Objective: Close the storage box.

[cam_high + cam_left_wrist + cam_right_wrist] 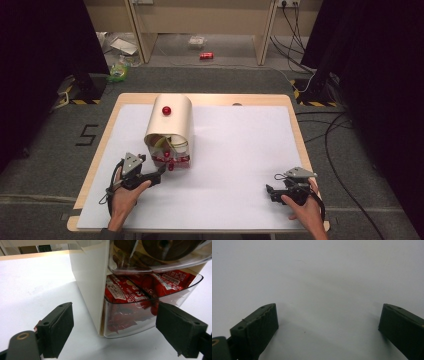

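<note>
Work in hand: I read the left gripper [161,171] as reaching for the clear plastic lower drawer [150,312] of the cream round-topped wooden box [172,120], far left on the white table sheet [240,150].
Left gripper: jaws spread wide, nothing between them; the drawer's red knob [171,167] sits just beside the tips.
Right gripper [270,192]: released, jaws apart over bare sheet, near right, well apart from the box.
Drawer: slightly pulled out, packed with red foil sachets [130,290].
Risk: I judge the light box may slide or tip if I pull the drawer with nothing bracing it; jaws could slip off the small knob.
Writing: sachets carry white print, too blurred to read; a black "5" mark [87,134] on the floor, left.
</note>
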The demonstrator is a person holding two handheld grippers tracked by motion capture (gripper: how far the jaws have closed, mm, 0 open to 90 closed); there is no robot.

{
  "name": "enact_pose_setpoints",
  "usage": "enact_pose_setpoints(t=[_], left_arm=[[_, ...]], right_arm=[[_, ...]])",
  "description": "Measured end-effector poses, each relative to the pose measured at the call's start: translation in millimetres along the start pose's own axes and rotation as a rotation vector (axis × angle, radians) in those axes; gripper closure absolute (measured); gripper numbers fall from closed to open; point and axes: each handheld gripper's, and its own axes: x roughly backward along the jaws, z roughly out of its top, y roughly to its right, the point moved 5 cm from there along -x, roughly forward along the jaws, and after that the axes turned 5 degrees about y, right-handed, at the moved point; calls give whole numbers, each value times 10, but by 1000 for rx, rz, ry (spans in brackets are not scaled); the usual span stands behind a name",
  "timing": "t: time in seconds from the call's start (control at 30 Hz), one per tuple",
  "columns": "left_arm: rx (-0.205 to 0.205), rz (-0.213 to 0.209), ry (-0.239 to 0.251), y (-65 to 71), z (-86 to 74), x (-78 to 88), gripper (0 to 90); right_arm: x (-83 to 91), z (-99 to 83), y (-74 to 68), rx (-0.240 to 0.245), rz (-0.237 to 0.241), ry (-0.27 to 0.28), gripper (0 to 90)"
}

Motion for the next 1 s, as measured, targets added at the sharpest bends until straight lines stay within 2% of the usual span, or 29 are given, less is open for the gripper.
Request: enact_pose_setpoints(t=[0.1,0.77,1.0], left_arm=[[-2,13,-1,-13,1,-7,146],[-6,25,-4,-25,5,-19,129],[-18,16,-1,-7,3,2,169]], right_arm=[[0,0,0,0,0,1,29],[0,0,0,0,0,1,29],[0,0,0,0,0,0,29]])
